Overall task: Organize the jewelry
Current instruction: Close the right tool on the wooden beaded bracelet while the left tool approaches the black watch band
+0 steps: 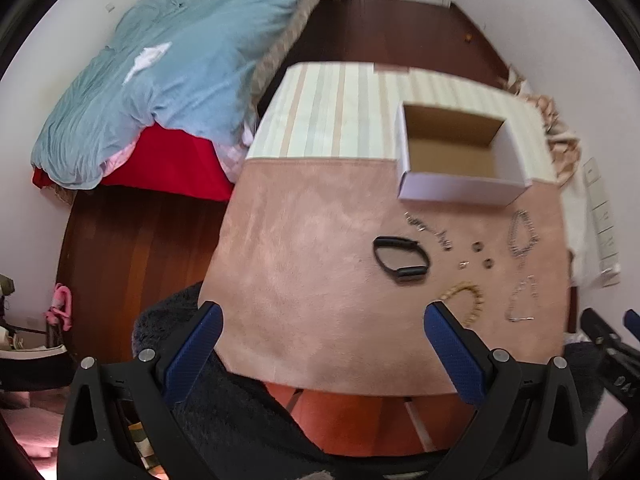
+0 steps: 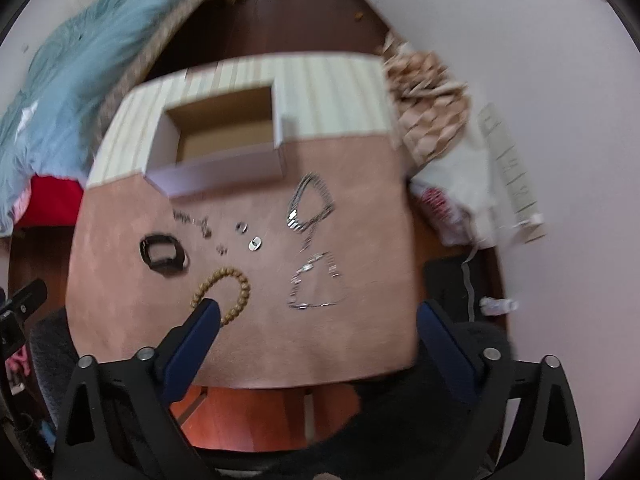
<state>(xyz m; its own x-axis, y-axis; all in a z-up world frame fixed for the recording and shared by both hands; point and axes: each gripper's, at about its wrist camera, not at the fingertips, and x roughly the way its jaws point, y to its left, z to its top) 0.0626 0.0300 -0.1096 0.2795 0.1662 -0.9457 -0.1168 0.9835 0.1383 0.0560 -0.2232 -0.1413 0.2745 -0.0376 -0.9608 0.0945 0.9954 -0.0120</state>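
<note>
An open, empty cardboard box [image 1: 460, 152] [image 2: 224, 136] stands at the middle of a pink-covered table [image 1: 304, 264] [image 2: 360, 208]. In front of it lie a black wristband [image 1: 400, 259] [image 2: 163, 255], a wooden bead bracelet [image 1: 468, 300] [image 2: 232, 290], silver chain bracelets [image 1: 522, 234] [image 2: 312, 204], a silver necklace [image 1: 520, 300] [image 2: 316, 284], small rings [image 1: 482, 256] [image 2: 248, 236] and a small chain [image 1: 428, 230] [image 2: 192, 220]. My left gripper [image 1: 324, 320] is open and empty above the table's near edge. My right gripper [image 2: 320, 316] is open and empty, its left finger over the bead bracelet's end.
A bed with a blue duvet [image 1: 160, 68] is at the left. Crumpled brown paper [image 2: 428, 92] and a white bag [image 2: 460, 196] lie beside the table's right side. A striped cloth [image 1: 332, 108] covers the table's far part. Dark wooden floor [image 1: 120, 248] surrounds it.
</note>
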